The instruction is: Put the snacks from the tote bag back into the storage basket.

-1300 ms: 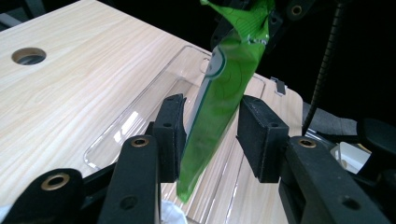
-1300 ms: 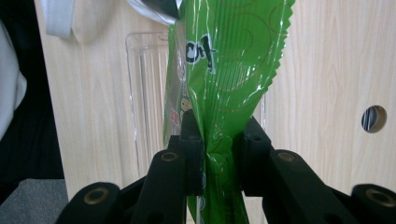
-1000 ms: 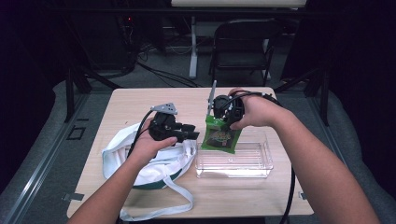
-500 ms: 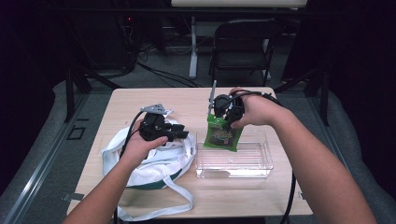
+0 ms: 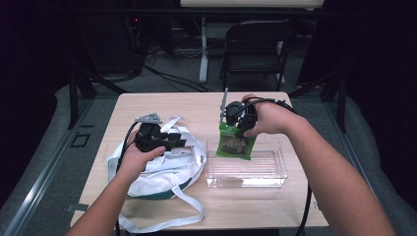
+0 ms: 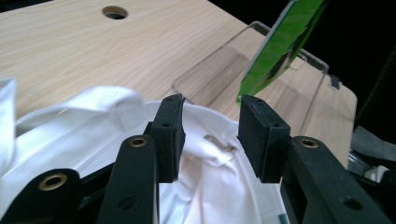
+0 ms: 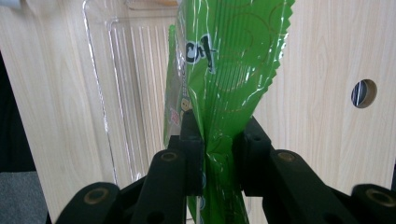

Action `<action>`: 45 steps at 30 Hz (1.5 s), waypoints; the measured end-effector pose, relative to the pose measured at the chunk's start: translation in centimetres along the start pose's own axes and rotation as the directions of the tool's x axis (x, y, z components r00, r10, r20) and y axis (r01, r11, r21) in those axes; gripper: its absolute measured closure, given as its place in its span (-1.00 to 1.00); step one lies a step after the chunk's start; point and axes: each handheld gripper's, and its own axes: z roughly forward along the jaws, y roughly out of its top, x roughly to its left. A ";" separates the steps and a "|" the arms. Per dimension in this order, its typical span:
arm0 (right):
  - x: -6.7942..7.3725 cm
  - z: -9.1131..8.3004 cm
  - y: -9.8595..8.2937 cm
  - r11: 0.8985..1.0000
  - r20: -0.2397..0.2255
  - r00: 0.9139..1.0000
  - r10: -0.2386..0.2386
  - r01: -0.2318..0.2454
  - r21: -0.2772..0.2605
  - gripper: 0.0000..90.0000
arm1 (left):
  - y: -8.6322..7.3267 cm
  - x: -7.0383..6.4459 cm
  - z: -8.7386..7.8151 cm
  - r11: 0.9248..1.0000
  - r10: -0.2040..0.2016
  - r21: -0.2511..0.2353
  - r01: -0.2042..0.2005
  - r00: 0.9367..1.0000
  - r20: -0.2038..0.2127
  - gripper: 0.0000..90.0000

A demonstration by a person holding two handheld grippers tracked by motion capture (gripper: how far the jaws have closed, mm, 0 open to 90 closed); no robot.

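Note:
A green snack packet hangs over the clear plastic tray, pinched at its top edge by my right gripper. In the right gripper view the packet is squeezed between the jaws of the right gripper, with the tray below it. My left gripper hovers open over the white cloth bag. In the left gripper view the left gripper has bare pads, the white bag lies beneath, and the packet shows beyond.
The wooden table has a cable hole and bare room at the back and front right. The bag's long straps trail toward the front edge. A black chair stands behind the table.
My left gripper has drawn back to the left, away from the packet, and now sits over the bag. The right gripper with the packet has stayed nearly still over the tray.

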 end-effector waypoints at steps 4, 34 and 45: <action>0.0 0.5 -0.1 1.000 0.009 1.000 -0.005 0.005 0.007 0.67 | -1.0 0.6 -0.2 1.000 -0.016 0.001 0.016 0.999 -0.030 0.34; 0.0 5.5 1.9 0.997 0.077 0.994 -0.075 0.074 0.016 0.67 | -5.9 2.3 -1.4 0.993 -0.108 -0.065 0.100 0.985 -0.137 0.31; -0.8 6.8 2.5 0.996 0.103 0.991 -0.087 0.084 0.030 0.67 | -6.4 2.4 -1.9 0.991 -0.118 -0.083 0.107 0.983 -0.144 0.30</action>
